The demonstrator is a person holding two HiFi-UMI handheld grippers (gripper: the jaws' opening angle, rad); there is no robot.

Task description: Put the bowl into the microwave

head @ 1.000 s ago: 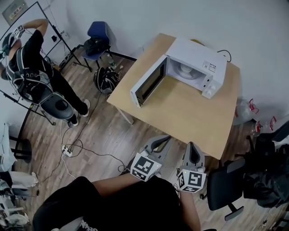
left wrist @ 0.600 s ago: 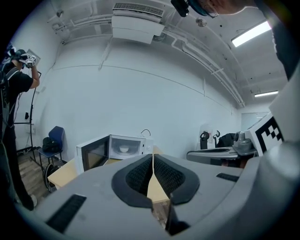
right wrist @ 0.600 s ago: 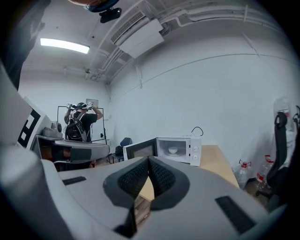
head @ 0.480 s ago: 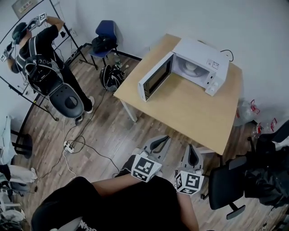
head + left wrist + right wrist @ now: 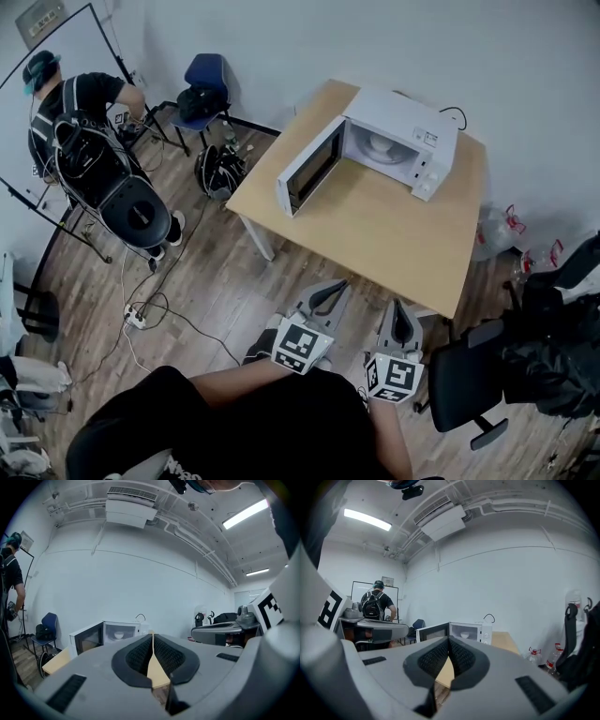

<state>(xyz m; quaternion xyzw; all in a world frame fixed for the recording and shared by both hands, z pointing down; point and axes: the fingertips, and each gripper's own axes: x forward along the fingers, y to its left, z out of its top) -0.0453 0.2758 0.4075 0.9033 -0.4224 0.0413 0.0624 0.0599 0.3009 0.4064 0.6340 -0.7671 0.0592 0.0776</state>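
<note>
A white microwave [image 5: 398, 141] stands on the far end of the wooden table [image 5: 375, 234], its door [image 5: 309, 169] swung open to the left. A white bowl [image 5: 382, 143] sits inside it, also visible as the bowl [image 5: 119, 635] in the left gripper view and the bowl [image 5: 464, 635] in the right gripper view. My left gripper [image 5: 330, 289] and right gripper [image 5: 400, 314] hang side by side near my body, short of the table's near edge. Both are shut with nothing between the jaws, the left gripper [image 5: 152, 637] and right gripper [image 5: 449, 641] pointing toward the microwave.
A person with a backpack [image 5: 89, 155] stands at the far left by a whiteboard. A blue chair [image 5: 202, 84] and a dark bag [image 5: 217, 169] sit left of the table. A black office chair [image 5: 469, 375] is at my right. Cables and a power strip [image 5: 136, 314] lie on the floor.
The head view has shifted slightly, so table and microwave sit a little differently. The person at the left has lowered the arms and bent forward. Both grippers stay shut and nearly still.
</note>
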